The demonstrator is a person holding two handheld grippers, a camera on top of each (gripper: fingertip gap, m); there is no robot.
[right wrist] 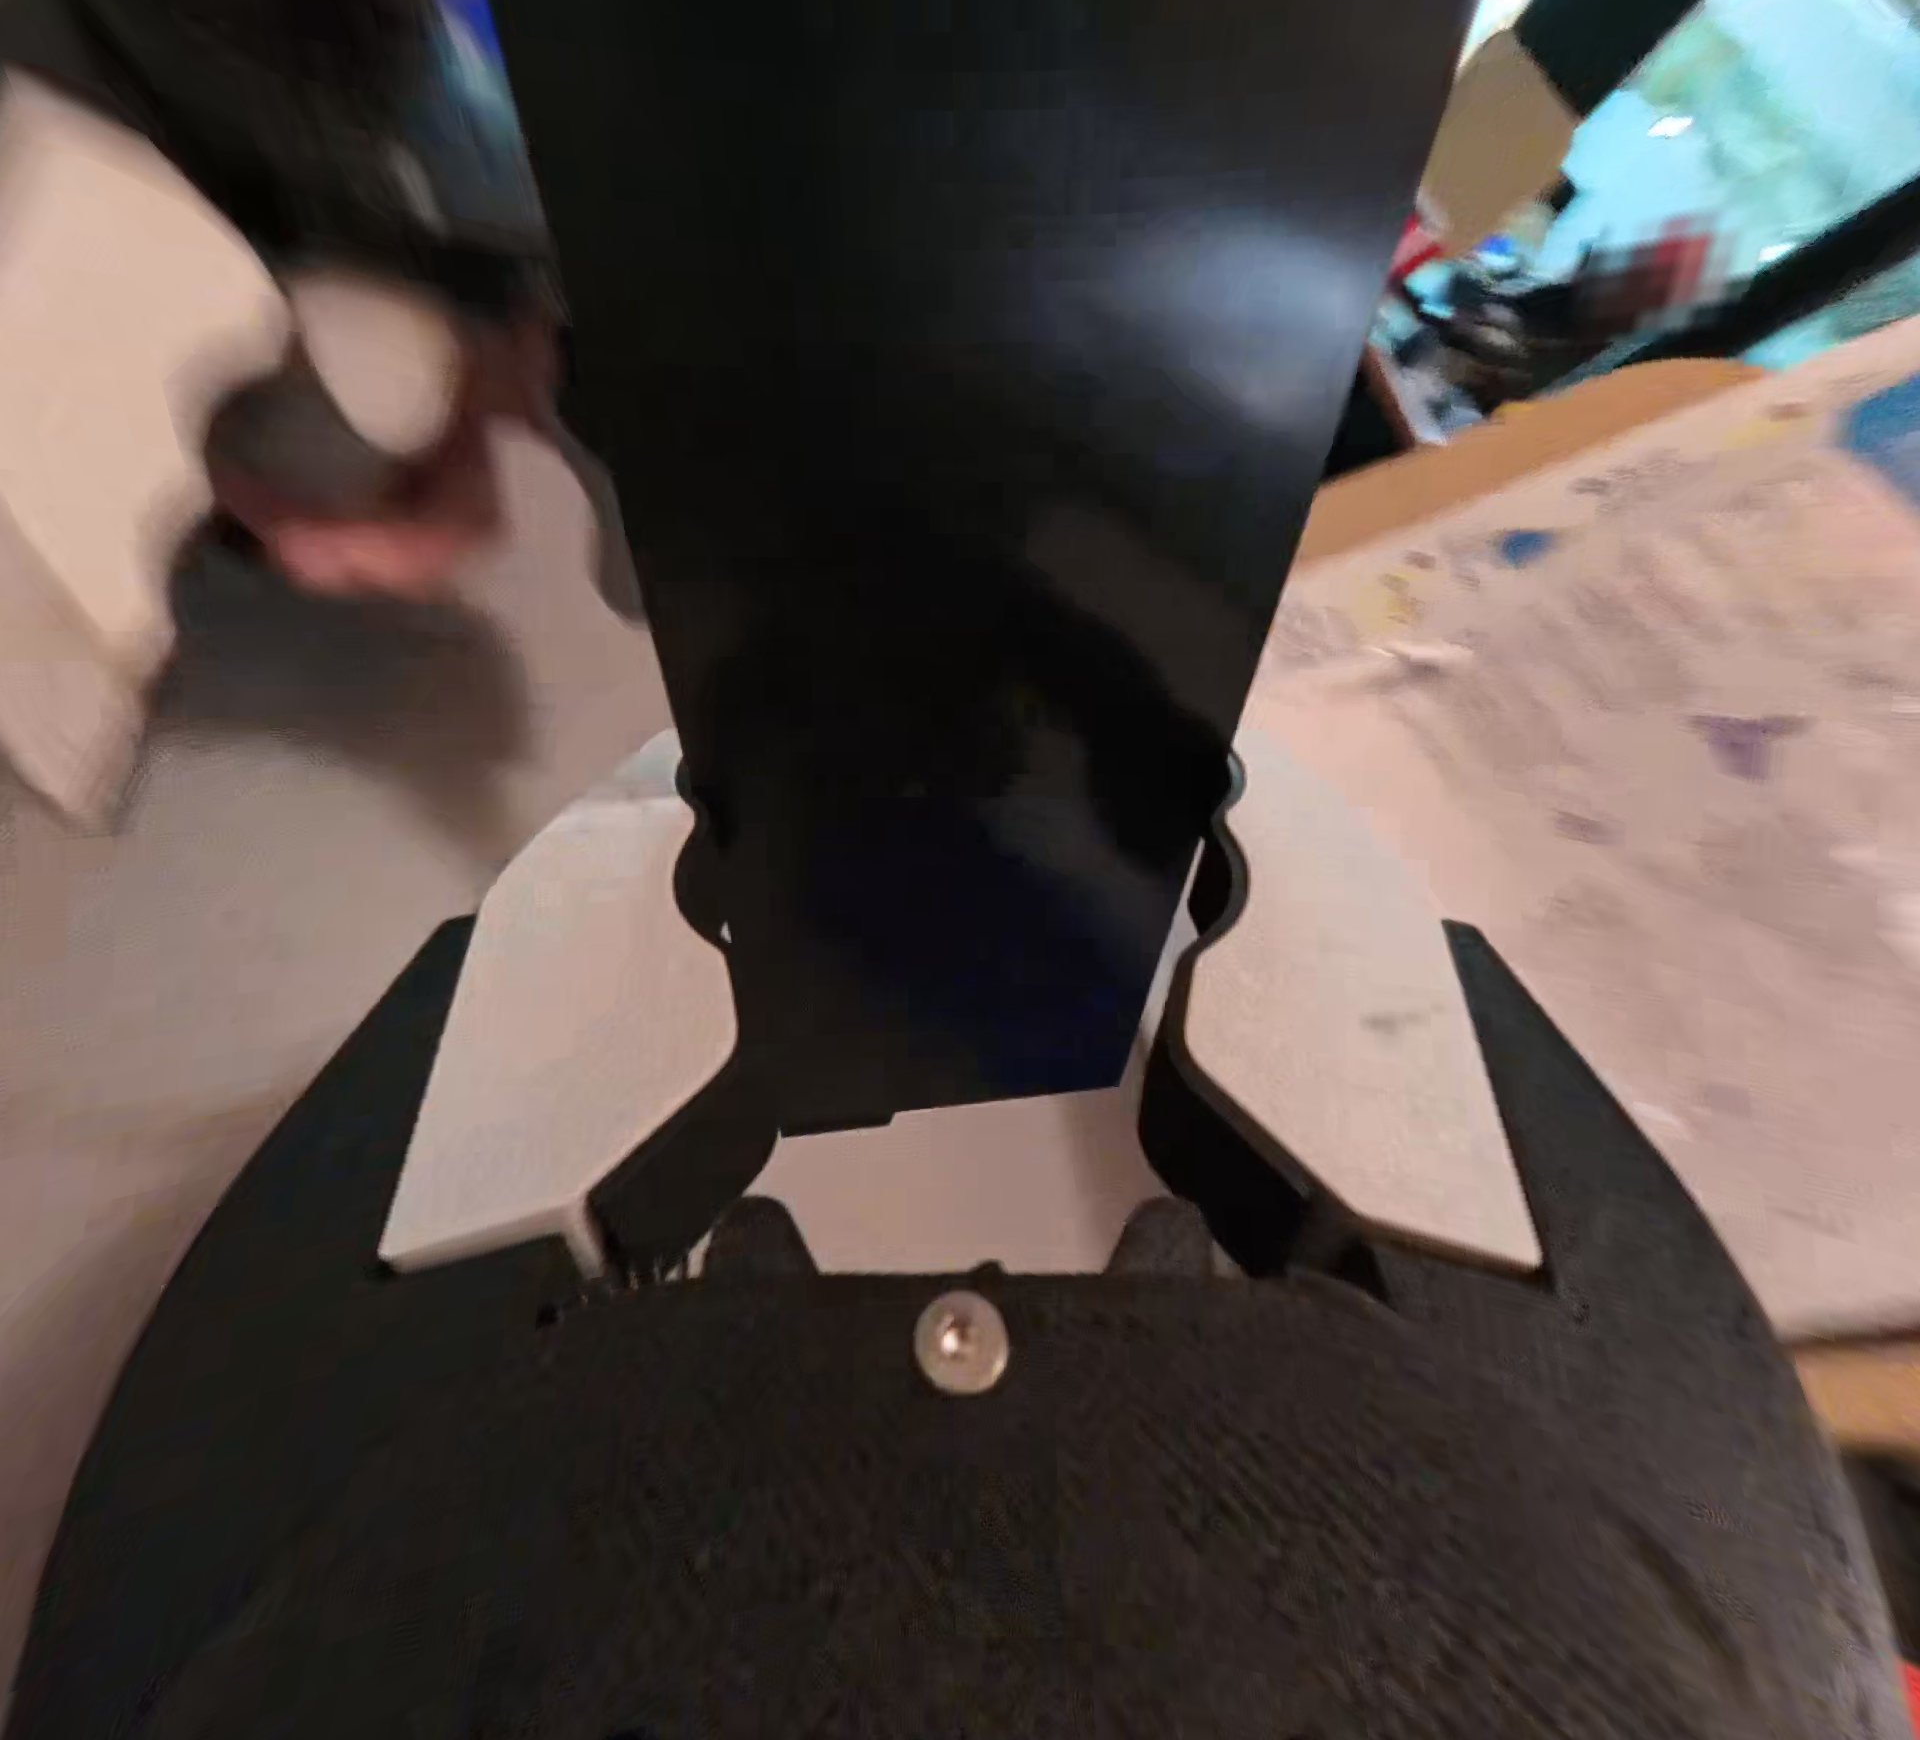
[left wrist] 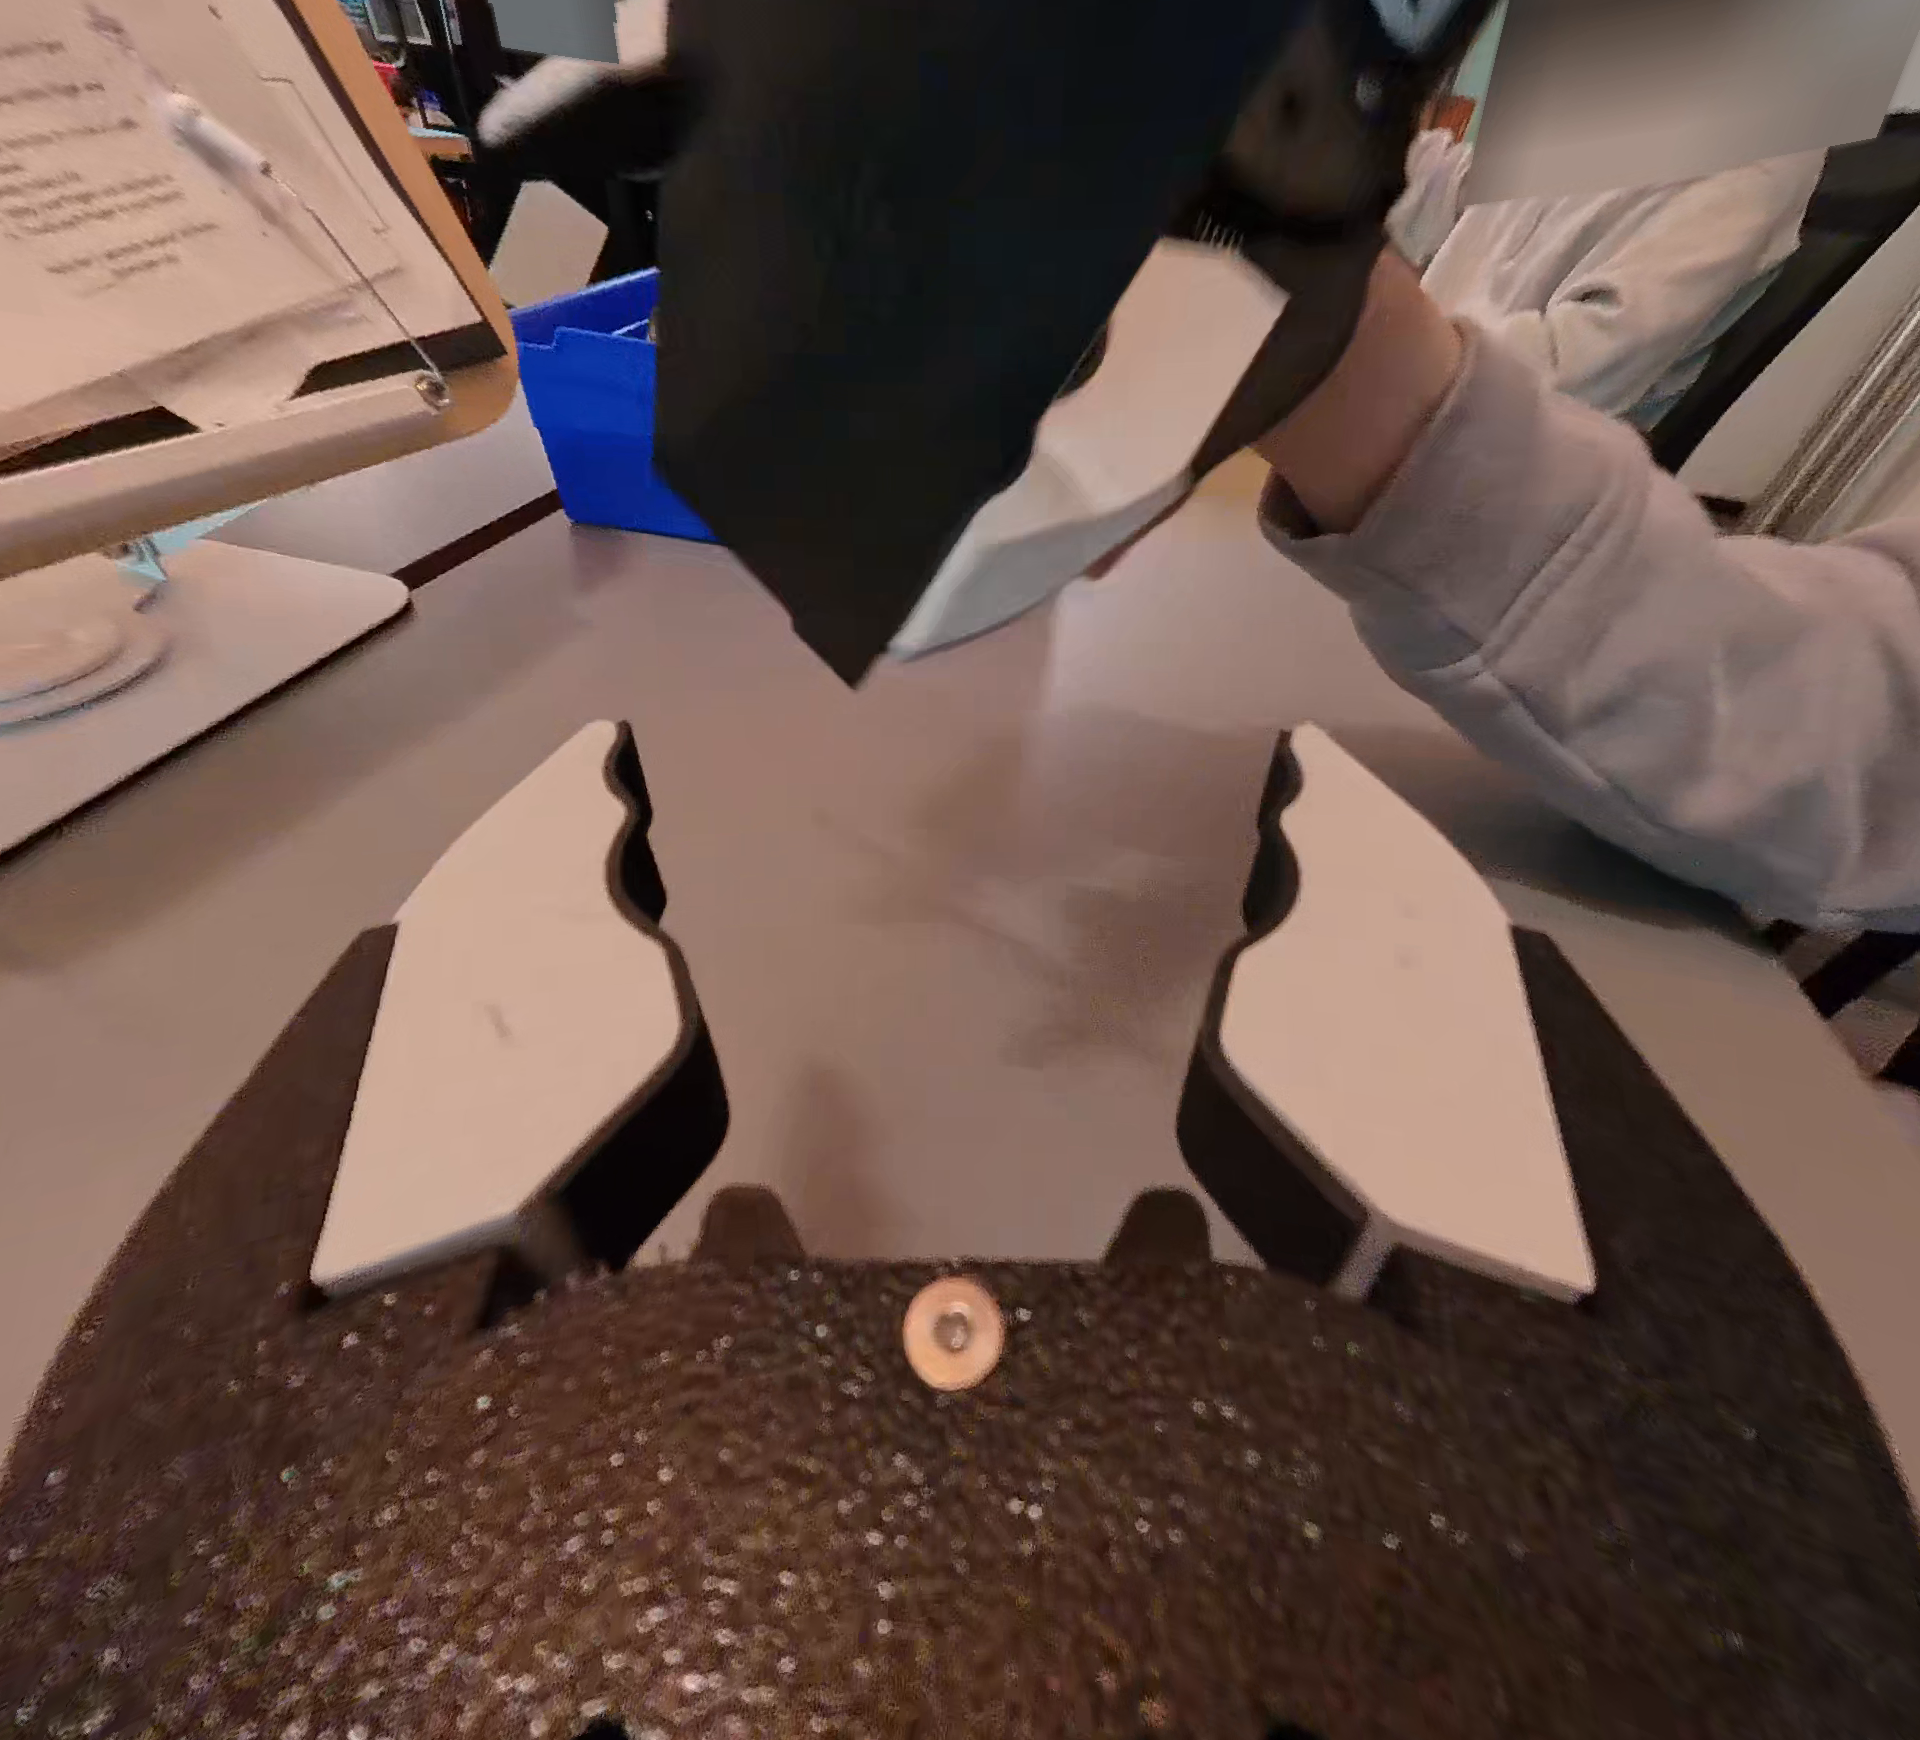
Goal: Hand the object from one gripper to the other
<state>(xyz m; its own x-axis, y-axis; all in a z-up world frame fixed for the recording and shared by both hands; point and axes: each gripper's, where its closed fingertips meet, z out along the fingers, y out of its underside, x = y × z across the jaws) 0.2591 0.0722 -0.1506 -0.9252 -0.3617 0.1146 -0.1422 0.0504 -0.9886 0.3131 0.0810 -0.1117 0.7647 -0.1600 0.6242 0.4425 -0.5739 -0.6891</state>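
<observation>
A flat black box (right wrist: 935, 340) is clamped between the fingers of my right gripper (right wrist: 956, 776), which is shut on its near end. In the left wrist view the same box (left wrist: 935, 184) hangs tilted above the grey table (left wrist: 831, 911), with one white finger (left wrist: 1132, 402) of the right gripper on its right side. My left gripper (left wrist: 956, 745) is open and empty, just below the box's lowest corner and not touching it. The left gripper and the hand holding it show as a blur at the left of the right wrist view (right wrist: 343, 402).
A document stand with papers (left wrist: 208, 184) stands at the left, and a blue bin (left wrist: 592, 402) sits behind it. A person's light sleeve (left wrist: 1610, 651) reaches in from the right. A paper-covered surface (right wrist: 1610, 651) lies to the right.
</observation>
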